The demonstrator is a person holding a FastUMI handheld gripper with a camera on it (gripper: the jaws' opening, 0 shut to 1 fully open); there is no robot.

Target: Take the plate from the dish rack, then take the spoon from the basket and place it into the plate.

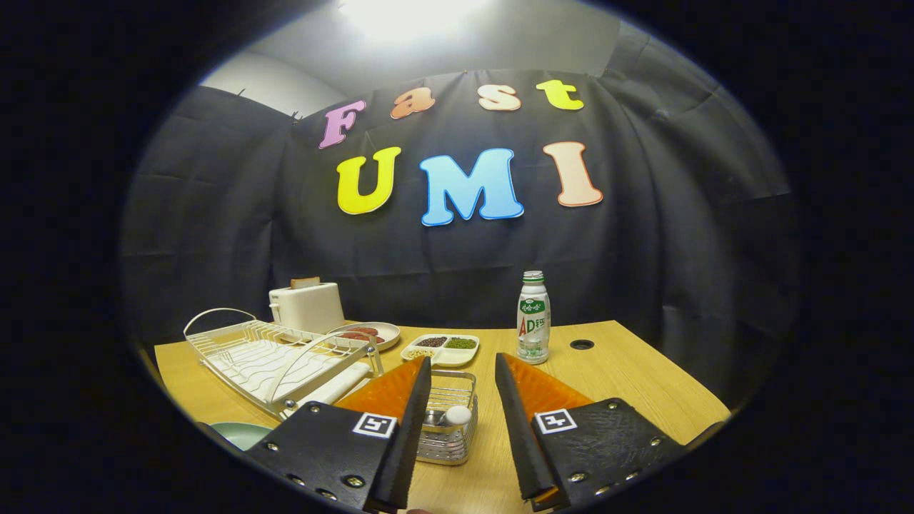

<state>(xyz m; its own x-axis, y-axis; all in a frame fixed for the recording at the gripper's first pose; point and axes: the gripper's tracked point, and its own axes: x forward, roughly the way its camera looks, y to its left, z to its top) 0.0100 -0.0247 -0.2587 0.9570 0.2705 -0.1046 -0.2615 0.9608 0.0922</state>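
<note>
The jaws of the gripper (463,382) stand spread and hold nothing; between them sits the square wire basket (448,421), where the white-handled spoon (457,415) stands, light, stiff, probably slippery, best taken by its round top; the pale green plate (241,432) lies on the wooden table (628,371), half hidden beside the white wire dish rack (275,357).

Wire metal basket (448,421), wood-grain table (628,371)
</note>
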